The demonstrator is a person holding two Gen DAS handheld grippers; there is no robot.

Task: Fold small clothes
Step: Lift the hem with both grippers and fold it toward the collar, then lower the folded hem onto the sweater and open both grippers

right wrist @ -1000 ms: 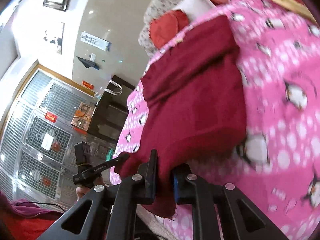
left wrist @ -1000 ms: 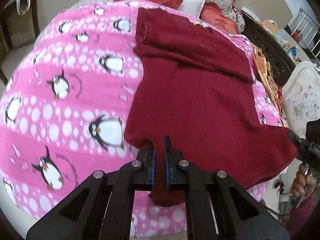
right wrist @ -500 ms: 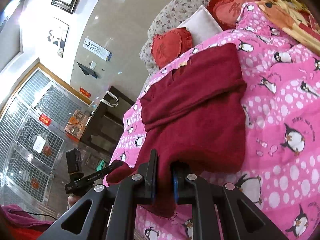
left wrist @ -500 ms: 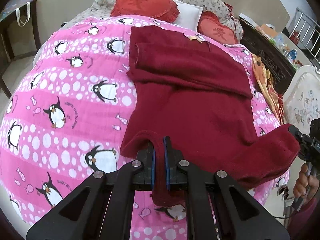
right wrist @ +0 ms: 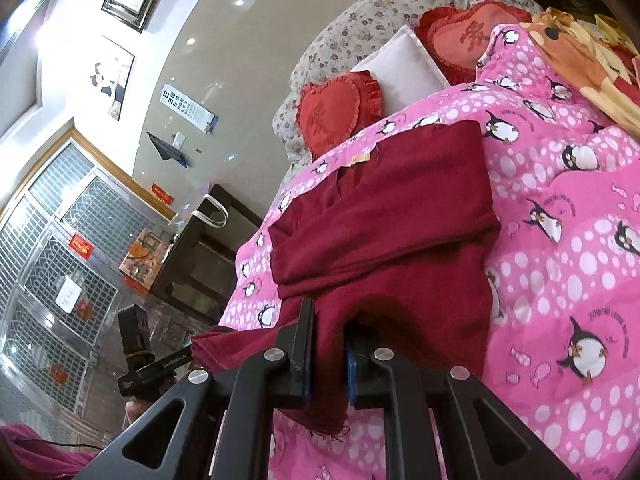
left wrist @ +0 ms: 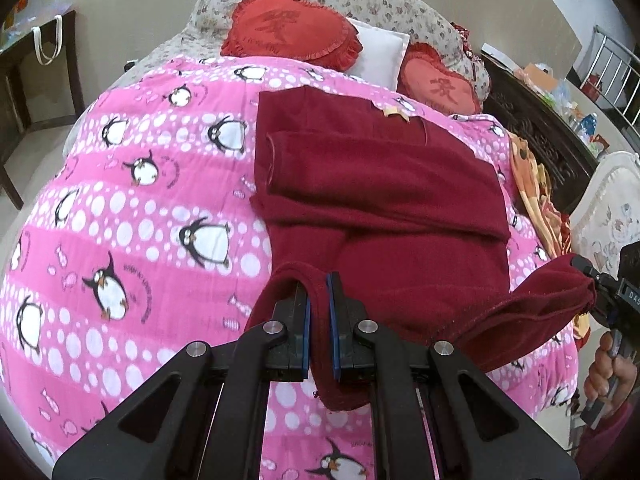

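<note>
A dark red sweater (left wrist: 384,184) lies on a pink penguin blanket (left wrist: 132,200), sleeves folded across its upper part. My left gripper (left wrist: 319,292) is shut on the sweater's near left hem corner, lifted off the blanket. My right gripper (right wrist: 329,332) is shut on the near right hem corner, and it also shows at the right edge of the left wrist view (left wrist: 588,280). The sweater in the right wrist view (right wrist: 392,220) runs from my jaws up to the collar with its tan label (right wrist: 360,160). The hem hangs between the two grippers.
Two red heart cushions (left wrist: 288,36) and a white pillow (left wrist: 380,52) lie at the bed's head. An orange patterned cloth (left wrist: 532,184) lies along the right side. A dark cabinet (right wrist: 200,256) stands left of the bed; a dark carved frame (left wrist: 536,128) borders the right.
Both grippers have lifted the hem and carried it toward the collar. The lower body of the sweater now rises off the blanket and more of the bed's head shows.
</note>
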